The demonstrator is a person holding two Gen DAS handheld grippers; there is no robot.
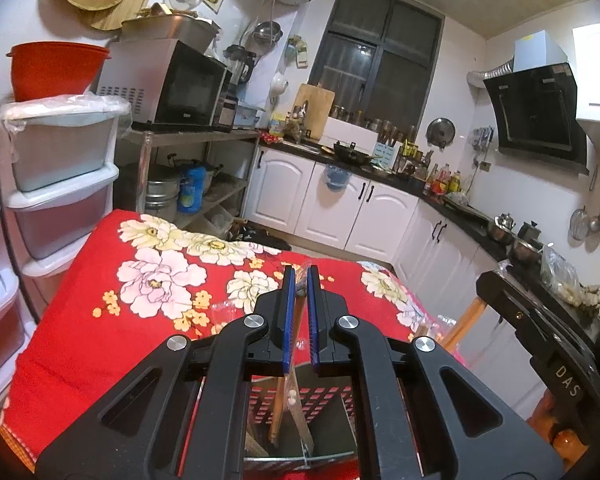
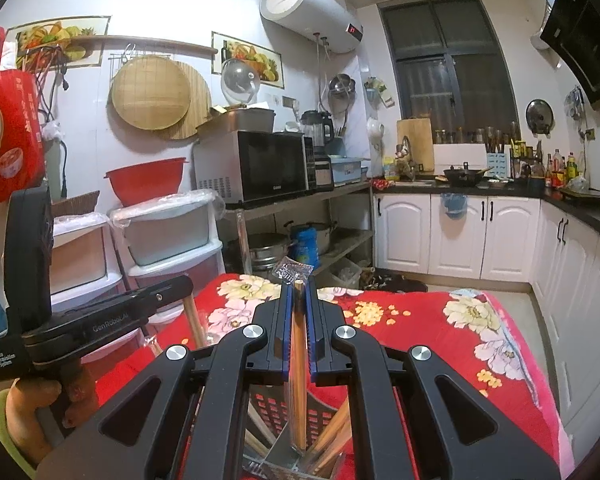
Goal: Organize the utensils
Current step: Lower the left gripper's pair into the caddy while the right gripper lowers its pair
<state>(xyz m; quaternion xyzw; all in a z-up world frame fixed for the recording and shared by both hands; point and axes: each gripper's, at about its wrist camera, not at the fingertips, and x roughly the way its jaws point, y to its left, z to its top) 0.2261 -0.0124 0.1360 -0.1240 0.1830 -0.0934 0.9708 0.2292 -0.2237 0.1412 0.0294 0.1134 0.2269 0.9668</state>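
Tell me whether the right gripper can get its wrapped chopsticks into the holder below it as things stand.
Probably yes: the right gripper is shut on the wrapped chopsticks, whose lower end hangs over the open perforated holder; chopsticks already inside lean aside.

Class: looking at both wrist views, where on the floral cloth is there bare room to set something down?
The floral cloth lies bare beyond the left tool and right of the right tool. It is crowded directly beneath both tools, around the perforated holder.

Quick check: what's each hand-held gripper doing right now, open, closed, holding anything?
Left hand-held gripper: closed on wrapped chopsticks.
Right hand-held gripper: closed on wrapped chopsticks.
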